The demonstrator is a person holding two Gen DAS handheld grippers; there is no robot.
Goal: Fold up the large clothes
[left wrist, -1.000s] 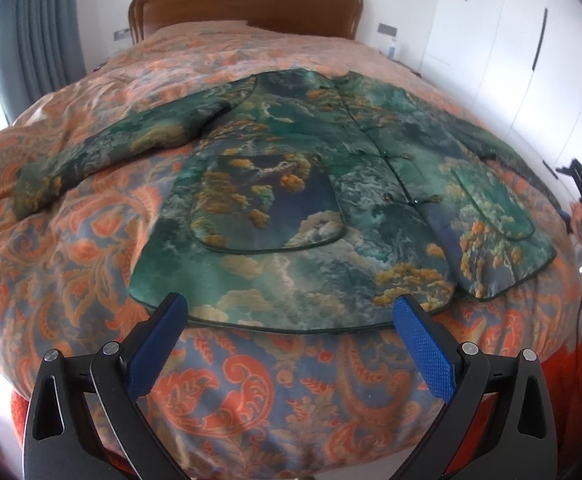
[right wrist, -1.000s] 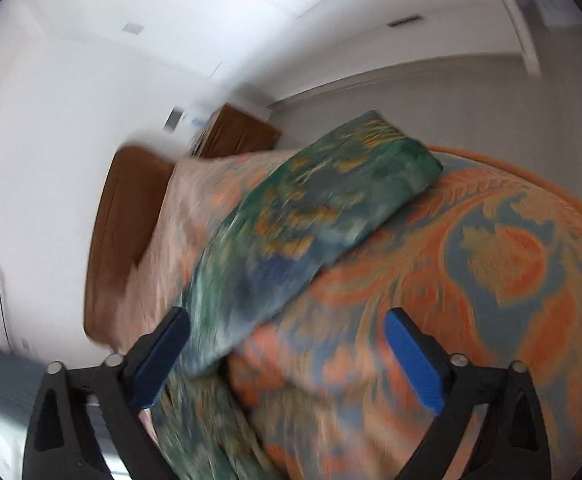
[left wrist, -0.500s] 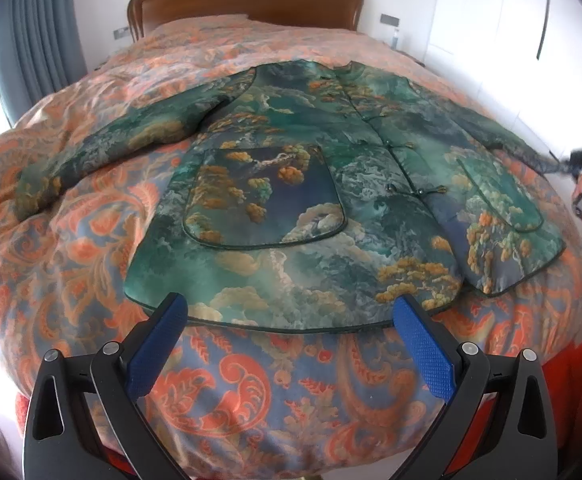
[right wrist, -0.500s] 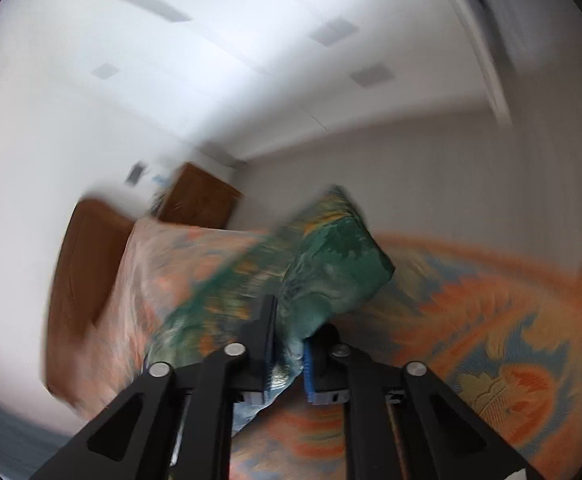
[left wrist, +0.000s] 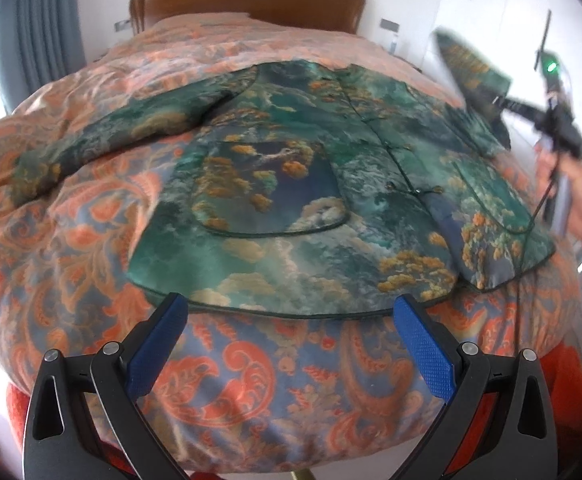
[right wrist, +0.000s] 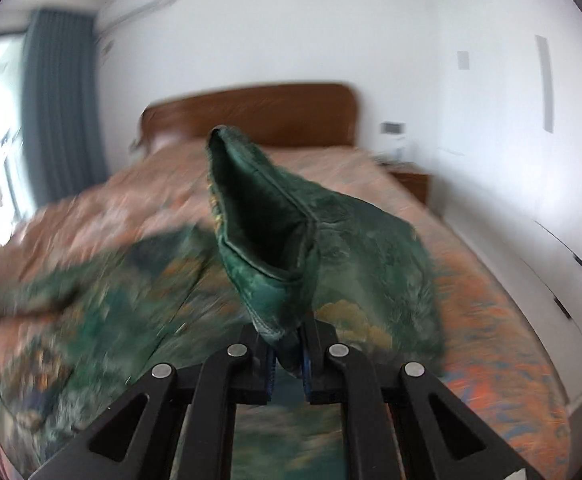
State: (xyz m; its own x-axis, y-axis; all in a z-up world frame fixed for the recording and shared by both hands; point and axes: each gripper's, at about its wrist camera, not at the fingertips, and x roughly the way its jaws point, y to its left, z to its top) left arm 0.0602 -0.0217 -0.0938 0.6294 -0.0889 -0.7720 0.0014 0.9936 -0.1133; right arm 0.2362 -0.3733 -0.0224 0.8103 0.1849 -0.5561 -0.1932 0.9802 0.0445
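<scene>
Left wrist: green brocade jacket (left wrist: 299,200) spread flat on bed (left wrist: 71,240), one sleeve raised at right; left gripper (left wrist: 291,344) spread wide, empty, above the hem.
Right wrist: right gripper (right wrist: 289,364) clamped on sleeve cuff (right wrist: 267,248), lifted, blurred.

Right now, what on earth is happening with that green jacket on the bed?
A person is folding a green patterned jacket spread front-up on the bed. The right tool is shut on the cuff of the sleeve and holds it up off the orange bedspread, over the jacket's body. The left tool hovers open near the jacket's bottom hem, touching nothing. The other sleeve lies flat, not yet folded.
</scene>
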